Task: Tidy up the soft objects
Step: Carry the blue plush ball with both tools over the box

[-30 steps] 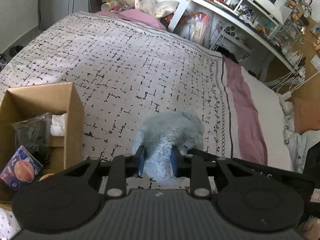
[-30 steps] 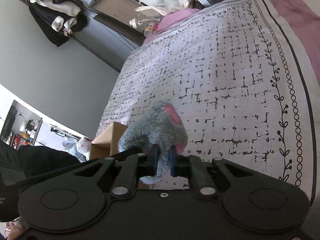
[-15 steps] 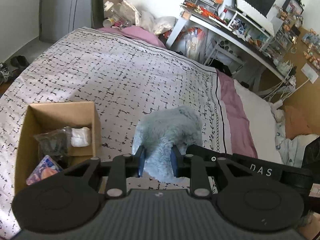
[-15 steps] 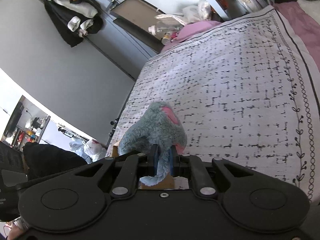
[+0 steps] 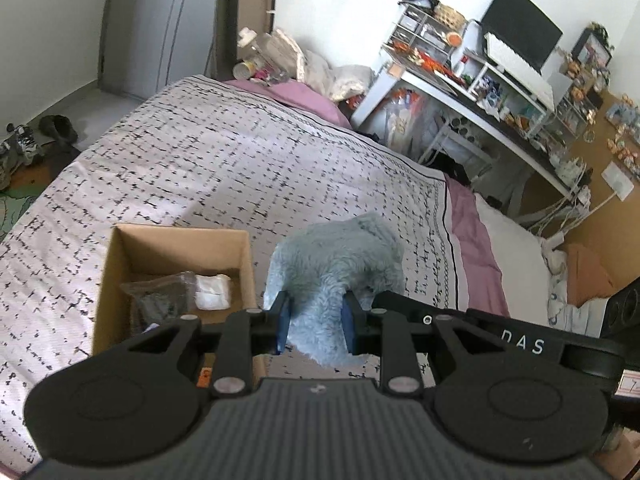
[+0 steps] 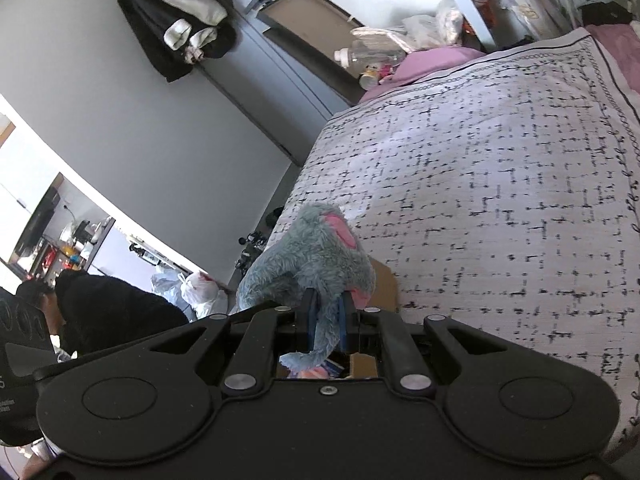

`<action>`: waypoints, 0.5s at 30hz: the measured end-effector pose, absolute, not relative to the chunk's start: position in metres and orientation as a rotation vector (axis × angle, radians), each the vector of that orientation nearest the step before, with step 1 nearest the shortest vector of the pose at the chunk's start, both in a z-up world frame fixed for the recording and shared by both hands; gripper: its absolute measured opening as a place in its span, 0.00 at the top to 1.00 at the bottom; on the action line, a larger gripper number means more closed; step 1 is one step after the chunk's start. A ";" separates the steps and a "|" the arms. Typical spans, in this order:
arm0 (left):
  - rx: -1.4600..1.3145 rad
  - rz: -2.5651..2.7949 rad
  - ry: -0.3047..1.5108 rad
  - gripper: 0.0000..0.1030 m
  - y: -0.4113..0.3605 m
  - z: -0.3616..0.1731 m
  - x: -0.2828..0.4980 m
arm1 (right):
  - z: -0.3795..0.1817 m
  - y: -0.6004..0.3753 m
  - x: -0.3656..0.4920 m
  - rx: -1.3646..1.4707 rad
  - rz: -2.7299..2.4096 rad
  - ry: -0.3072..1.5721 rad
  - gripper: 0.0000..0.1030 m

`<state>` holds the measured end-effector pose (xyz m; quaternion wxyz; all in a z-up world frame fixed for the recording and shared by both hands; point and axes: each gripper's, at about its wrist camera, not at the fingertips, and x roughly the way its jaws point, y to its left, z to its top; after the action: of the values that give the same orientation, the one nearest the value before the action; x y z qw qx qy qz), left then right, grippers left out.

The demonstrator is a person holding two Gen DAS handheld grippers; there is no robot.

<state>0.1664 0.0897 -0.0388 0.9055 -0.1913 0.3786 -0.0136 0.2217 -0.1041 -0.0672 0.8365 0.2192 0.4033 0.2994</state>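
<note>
box [image 5: 245, 264]: open cardboard box, lower left of the left wrist view, sitting on the bed. A dark plastic-wrapped bundle [image 5: 158, 298] and a white soft item [image 5: 213, 291] lie inside, touching each other. In the right wrist view only a cardboard corner shows, just right of the toy and behind the jaws.
left gripper [image 5: 315, 326]: bottom centre of its view, jaws clenched on the plush toy, blue pads pressed into the fur on both sides.
plush toy [image 5: 340, 256]: grey-blue and fluffy, held up off the bed by both grippers, just right of the box's right wall. Centre of the left wrist view; in the right wrist view it sits low centre [image 6: 312, 260] with a pink patch on its upper right side. A thin limb or tail hangs down between the right jaws.
right gripper [image 6: 327, 322]: bottom centre of its view, jaws clamped tight on a narrow part of the toy, nearly closed. Its black body also shows in the left wrist view, lower right, lettering "DAS" on it.
bed [image 5: 224, 168]: white cover with black dash pattern fills the middle of both views; pink sheet along the right edge.
counter [image 5: 480, 108]: white desk, upper right of the left wrist view, cluttered, with a dark monitor [image 5: 520, 26] on top.
person [image 6: 104, 308]: dark clothing, lower left of the right wrist view, well apart from the bed.
</note>
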 end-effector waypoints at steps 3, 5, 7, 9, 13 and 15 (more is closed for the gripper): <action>-0.418 -0.015 0.768 0.75 0.102 -0.040 0.160 | -0.065 -0.091 0.220 0.446 0.640 0.855 0.89; -0.438 -0.007 0.759 0.75 0.110 -0.042 0.156 | -0.065 -0.083 0.220 0.435 0.642 0.856 0.89; -0.457 0.000 0.752 0.75 0.117 -0.045 0.154 | -0.064 -0.074 0.219 0.421 0.643 0.858 0.89; -0.480 0.005 0.749 0.75 0.126 -0.049 0.152 | -0.065 -0.067 0.219 0.408 0.641 0.862 0.89; -0.512 0.014 0.748 0.75 0.140 -0.058 0.149 | -0.068 -0.051 0.219 0.381 0.636 0.874 0.89; -0.525 0.017 0.754 0.75 0.146 -0.063 0.149 | -0.070 -0.045 0.218 0.367 0.630 0.882 0.89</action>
<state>0.1490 0.1465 -0.0625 0.8963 -0.2534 0.3637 0.0082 0.2184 -0.0446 -0.0705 0.8407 0.1735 0.4174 0.2982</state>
